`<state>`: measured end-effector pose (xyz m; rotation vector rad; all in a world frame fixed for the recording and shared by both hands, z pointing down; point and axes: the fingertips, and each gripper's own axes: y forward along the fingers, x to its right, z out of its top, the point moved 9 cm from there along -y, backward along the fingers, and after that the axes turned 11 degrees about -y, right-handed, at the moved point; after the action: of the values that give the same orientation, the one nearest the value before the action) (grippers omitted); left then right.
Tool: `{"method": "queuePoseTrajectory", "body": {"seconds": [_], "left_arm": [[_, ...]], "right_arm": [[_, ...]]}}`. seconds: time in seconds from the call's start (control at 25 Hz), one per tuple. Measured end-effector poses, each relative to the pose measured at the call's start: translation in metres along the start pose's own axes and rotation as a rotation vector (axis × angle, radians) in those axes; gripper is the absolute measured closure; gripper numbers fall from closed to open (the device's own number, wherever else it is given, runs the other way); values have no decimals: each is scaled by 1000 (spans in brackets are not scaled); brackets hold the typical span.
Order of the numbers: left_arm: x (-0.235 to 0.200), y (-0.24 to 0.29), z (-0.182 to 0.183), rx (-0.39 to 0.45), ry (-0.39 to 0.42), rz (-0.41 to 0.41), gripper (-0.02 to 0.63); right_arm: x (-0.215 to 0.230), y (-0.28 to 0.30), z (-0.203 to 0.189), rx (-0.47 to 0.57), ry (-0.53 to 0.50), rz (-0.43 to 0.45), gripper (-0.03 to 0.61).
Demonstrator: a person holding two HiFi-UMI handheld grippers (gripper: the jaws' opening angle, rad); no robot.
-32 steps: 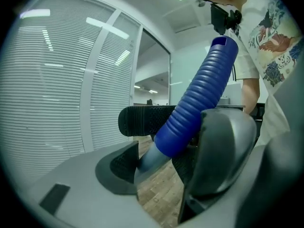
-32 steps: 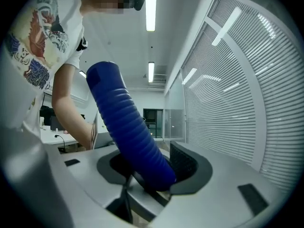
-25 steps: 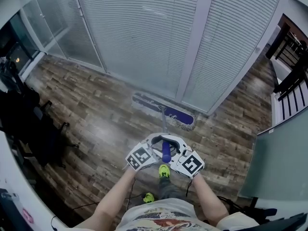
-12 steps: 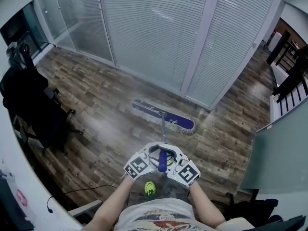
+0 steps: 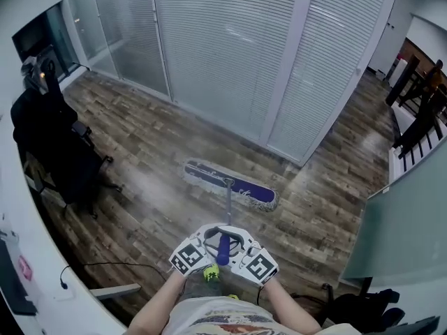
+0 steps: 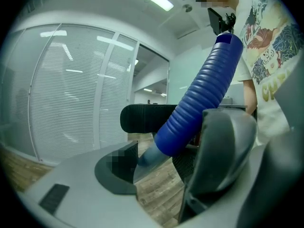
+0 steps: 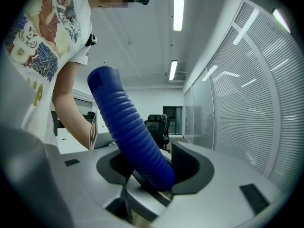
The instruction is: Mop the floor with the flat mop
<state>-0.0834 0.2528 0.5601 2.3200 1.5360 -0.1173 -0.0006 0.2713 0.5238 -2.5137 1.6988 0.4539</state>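
Note:
The flat mop's blue and grey head (image 5: 230,185) lies on the wood floor, a short way out from the glass wall. Its thin pole (image 5: 228,211) rises toward me and ends in a ribbed blue handle (image 5: 223,250). My left gripper (image 5: 211,239) and right gripper (image 5: 236,241) meet around that handle from either side, just in front of my body. In the left gripper view the blue handle (image 6: 204,94) crosses between the jaws of the left gripper (image 6: 166,160). The right gripper view shows the blue handle (image 7: 128,132) seated in the right gripper (image 7: 147,175).
A glass wall with white blinds (image 5: 230,47) runs behind the mop. A black office chair (image 5: 56,152) stands at the left beside a white desk edge (image 5: 14,215), with a cable (image 5: 98,265) on the floor. A black bag (image 5: 363,306) lies at bottom right.
The mop head has slid away from the glass wall, out over the open floor. Both grippers have moved back together with it and kept their hold on the handle.

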Motion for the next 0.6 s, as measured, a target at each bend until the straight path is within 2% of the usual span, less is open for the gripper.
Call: {"method": "queuePoseTrajectory", "body": {"seconds": [0.24,0.48,0.6], "left_arm": [[77,9,-17,-29,20,11,410],[144,-5,-41,-15,3,47,408],[162,-8,-52,-9,-3,64,408]], "right_arm": [[-50,-63,8,36,34,-20,376],[-107,-101,19,25,18,34,376],[-124,-110,21,38,76,34,376]]}}
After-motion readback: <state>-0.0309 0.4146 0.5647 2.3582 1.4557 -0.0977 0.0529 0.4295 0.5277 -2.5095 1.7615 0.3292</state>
